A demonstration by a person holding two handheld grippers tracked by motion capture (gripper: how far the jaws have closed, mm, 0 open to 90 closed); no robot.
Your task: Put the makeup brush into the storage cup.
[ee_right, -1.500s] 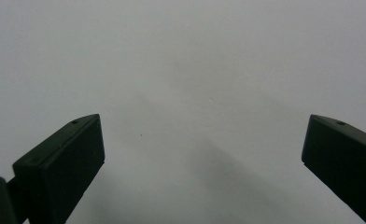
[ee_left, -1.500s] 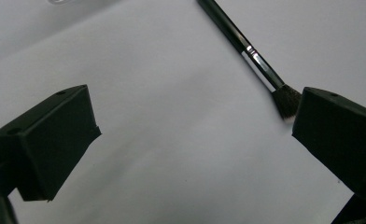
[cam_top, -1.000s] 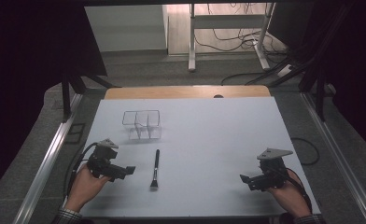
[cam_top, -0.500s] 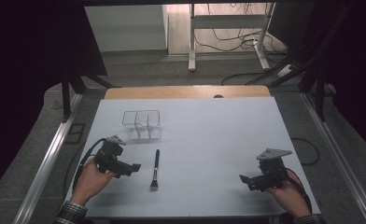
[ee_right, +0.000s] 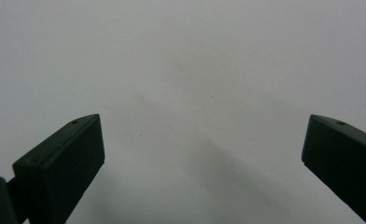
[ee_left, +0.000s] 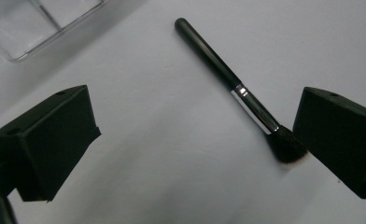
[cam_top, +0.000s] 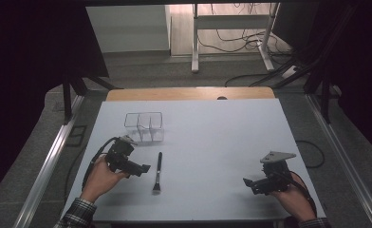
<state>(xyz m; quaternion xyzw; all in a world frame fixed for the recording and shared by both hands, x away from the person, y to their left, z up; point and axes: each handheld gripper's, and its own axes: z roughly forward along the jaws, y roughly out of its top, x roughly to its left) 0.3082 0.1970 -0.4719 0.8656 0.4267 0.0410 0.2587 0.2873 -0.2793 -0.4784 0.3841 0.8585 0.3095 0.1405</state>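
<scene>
In the high view, the left gripper (cam_top: 144,168) is held in the person's left hand (cam_top: 100,176) at the near left part of the white table (cam_top: 222,137), and its tip points toward the black makeup brush (cam_top: 158,171), which lies flat on the table just beside it. The brush has its handle end away from the person and its bristles toward the person. Behind the brush, near but apart from it, stands a clear plastic organizer (cam_top: 144,126) with compartments. The right gripper (cam_top: 247,182) is in the right hand (cam_top: 295,200) at the near right part of the table, well apart from the brush. In the left gripper view, the two black jaws stand wide apart with nothing between them; the brush (ee_left: 237,88) lies on the table ahead, its bristles just beside the right jaw, and a corner of the organizer (ee_left: 36,23) is at the top left. In the right gripper view, the jaws are also wide apart and hold nothing, with bare table (ee_right: 195,70) in front of them.
</scene>
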